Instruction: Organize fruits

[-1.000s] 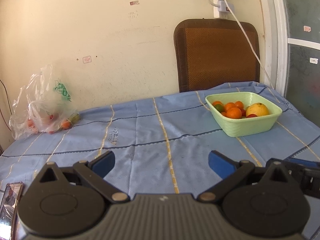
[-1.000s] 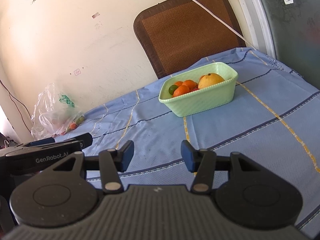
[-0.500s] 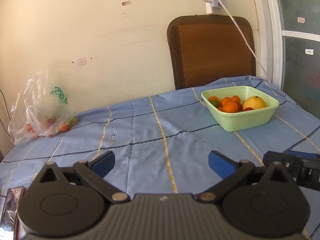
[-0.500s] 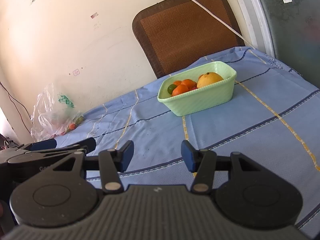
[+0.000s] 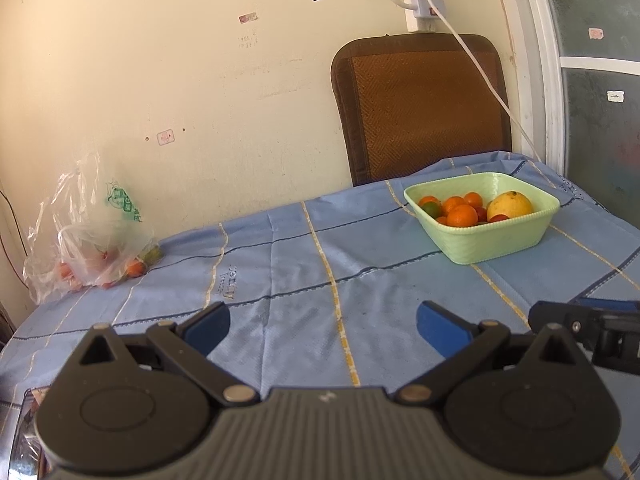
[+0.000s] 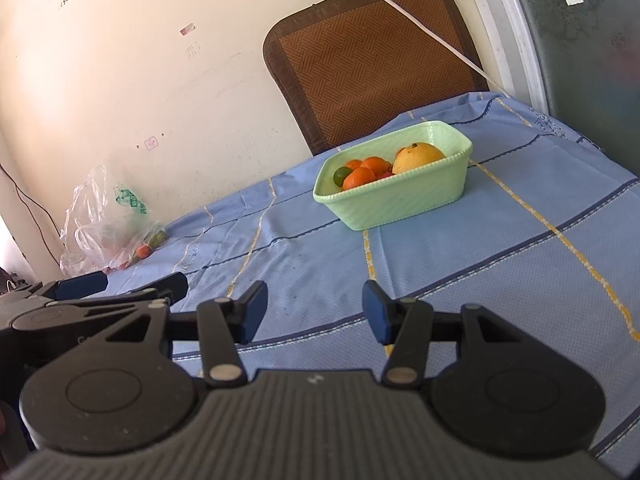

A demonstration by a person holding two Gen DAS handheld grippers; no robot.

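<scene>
A pale green bowl (image 5: pixel 500 240) (image 6: pixel 400 200) sits on the blue tablecloth toward the far right. It holds small oranges (image 5: pixel 462 215) (image 6: pixel 360 178), a green lime (image 5: pixel 432 209) (image 6: pixel 342 175) and a large yellow fruit (image 5: pixel 510 204) (image 6: pixel 418 157). A clear plastic bag (image 5: pixel 92 248) (image 6: pixel 108 232) with more small fruit lies at the far left by the wall. My left gripper (image 5: pixel 322 326) is open wide above the near cloth, nothing between its fingers. My right gripper (image 6: pixel 315 310) is open more narrowly and also empty, well short of the bowl.
A brown woven chair back (image 5: pixel 424 108) (image 6: pixel 372 56) stands behind the table, with a white cable (image 5: pixel 480 72) hanging across it. A glass door is at the right. A phone (image 5: pixel 20 432) lies at the near left edge. Bare cloth (image 5: pixel 300 264) spans between bag and bowl.
</scene>
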